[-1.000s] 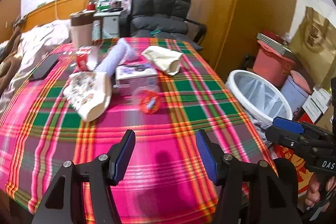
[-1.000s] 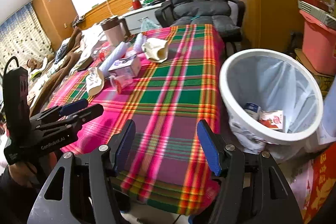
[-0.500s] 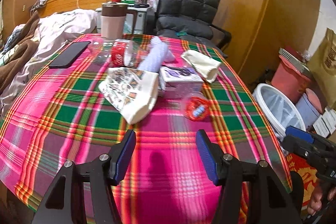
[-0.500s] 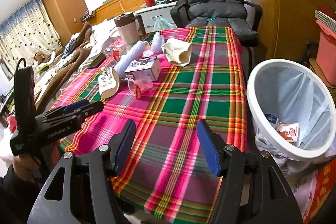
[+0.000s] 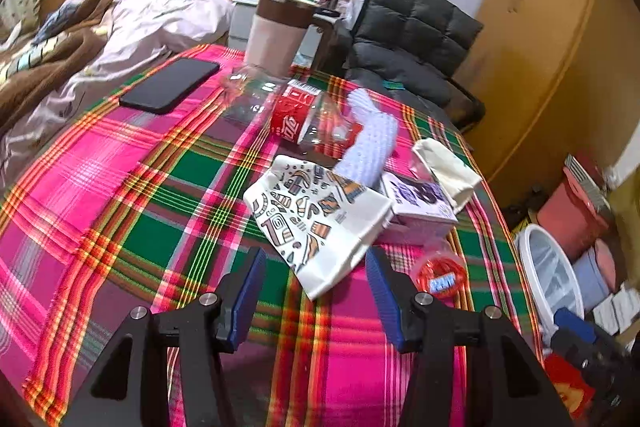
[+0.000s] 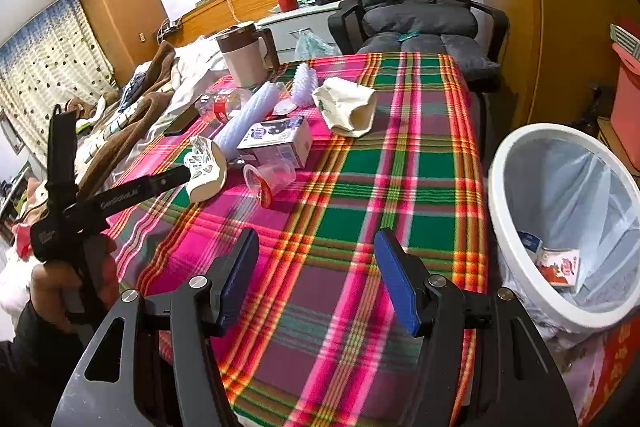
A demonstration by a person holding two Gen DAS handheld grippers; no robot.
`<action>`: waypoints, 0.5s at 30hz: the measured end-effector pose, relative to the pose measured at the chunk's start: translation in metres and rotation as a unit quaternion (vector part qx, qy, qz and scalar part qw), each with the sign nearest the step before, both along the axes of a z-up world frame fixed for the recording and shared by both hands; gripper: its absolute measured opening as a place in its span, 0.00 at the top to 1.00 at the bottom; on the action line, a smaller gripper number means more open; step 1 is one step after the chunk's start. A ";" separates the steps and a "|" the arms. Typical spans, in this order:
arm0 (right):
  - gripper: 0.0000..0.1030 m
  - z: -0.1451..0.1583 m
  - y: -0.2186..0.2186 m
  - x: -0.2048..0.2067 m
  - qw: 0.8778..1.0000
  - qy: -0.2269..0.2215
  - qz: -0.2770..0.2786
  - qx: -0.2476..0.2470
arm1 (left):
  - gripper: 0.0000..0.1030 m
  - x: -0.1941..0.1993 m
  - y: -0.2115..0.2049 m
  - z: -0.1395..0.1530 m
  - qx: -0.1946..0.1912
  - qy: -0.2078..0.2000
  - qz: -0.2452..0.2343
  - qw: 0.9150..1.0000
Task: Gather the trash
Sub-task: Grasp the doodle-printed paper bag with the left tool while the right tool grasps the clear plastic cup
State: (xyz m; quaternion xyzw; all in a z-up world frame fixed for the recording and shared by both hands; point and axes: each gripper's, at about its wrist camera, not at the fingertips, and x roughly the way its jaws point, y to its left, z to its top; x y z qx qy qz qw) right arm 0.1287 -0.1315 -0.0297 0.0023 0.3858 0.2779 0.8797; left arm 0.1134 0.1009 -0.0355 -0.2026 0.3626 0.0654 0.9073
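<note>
Trash lies on the plaid tablecloth (image 5: 120,195): a patterned paper bag (image 5: 316,219), a purple-and-white carton (image 5: 420,205), a clear cup with a red lid (image 5: 440,273), a crushed cola bottle (image 5: 298,115) and a cream paper bag (image 5: 444,169). My left gripper (image 5: 316,295) is open and empty, just short of the patterned bag. My right gripper (image 6: 318,275) is open and empty over the table's near edge. The white bin (image 6: 568,223) stands right of the table with a few wrappers inside. The left gripper also shows in the right wrist view (image 6: 176,175), next to the patterned bag (image 6: 206,173).
A black phone (image 5: 170,85), a pink jug with a brown lid (image 5: 280,35) and a white ridged roll (image 5: 370,143) are on the table. A grey chair (image 6: 416,3) stands behind it, a bed (image 5: 80,39) to the left, and pink tubs (image 5: 572,215) by the bin.
My left gripper has moved forward and left over the table toward the patterned bag. My right gripper has pulled back slightly from the bin. Both stayed open.
</note>
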 end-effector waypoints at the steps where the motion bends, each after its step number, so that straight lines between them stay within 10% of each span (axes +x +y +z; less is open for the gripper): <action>1: 0.40 0.000 0.002 0.001 1.000 0.001 0.002 0.000 | 0.49 0.003 0.002 -0.003 -0.004 0.004 0.003 1.000; 9: 0.40 -0.006 0.005 0.006 1.000 0.011 0.004 -0.004 | 0.51 0.024 0.008 -0.021 -0.046 0.024 0.003 0.999; 15: 0.40 -0.007 0.010 0.012 1.000 0.016 0.004 -0.006 | 0.79 0.027 0.008 -0.024 -0.059 0.017 -0.009 0.998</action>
